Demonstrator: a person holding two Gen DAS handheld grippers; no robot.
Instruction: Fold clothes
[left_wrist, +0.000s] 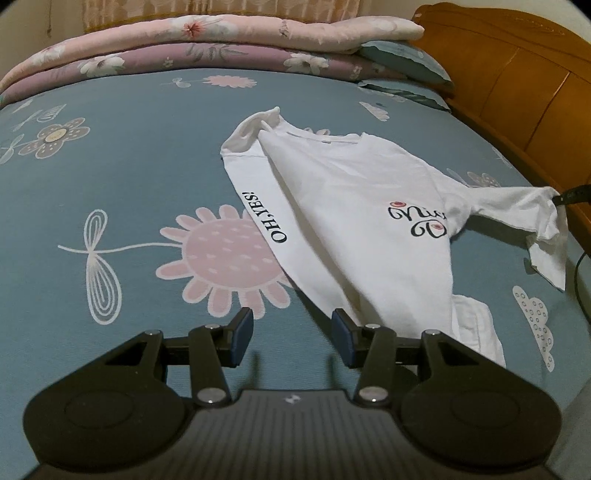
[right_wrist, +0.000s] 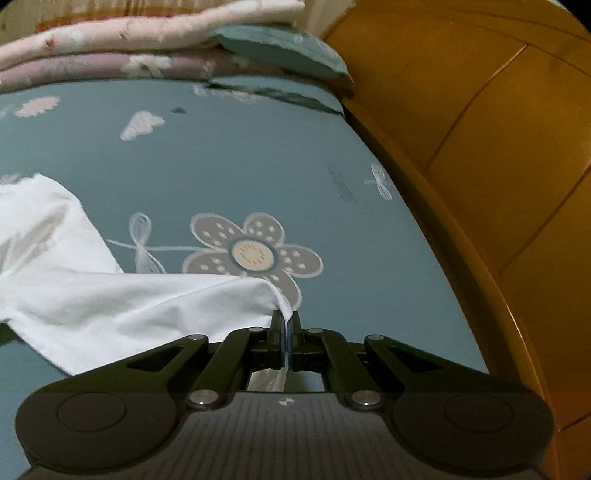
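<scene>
A white long-sleeved shirt (left_wrist: 354, 206) with black lettering lies spread on the teal flowered bedsheet (left_wrist: 129, 177). One sleeve reading "OH, YES!" (left_wrist: 264, 218) runs down its left side. My left gripper (left_wrist: 292, 325) is open just above the sheet, its right finger close to the shirt's bottom hem. The other sleeve (left_wrist: 517, 210) is stretched out to the right and lifted at its cuff. In the right wrist view my right gripper (right_wrist: 286, 321) is shut on that white sleeve cuff (right_wrist: 177, 299), with cloth pinched between the pads.
Folded pink and purple quilts (left_wrist: 207, 44) and teal pillows (left_wrist: 402, 62) are stacked at the far side of the bed. A wooden headboard (left_wrist: 517, 74) runs along the right edge. A dark cable (left_wrist: 576, 273) hangs near the sleeve end.
</scene>
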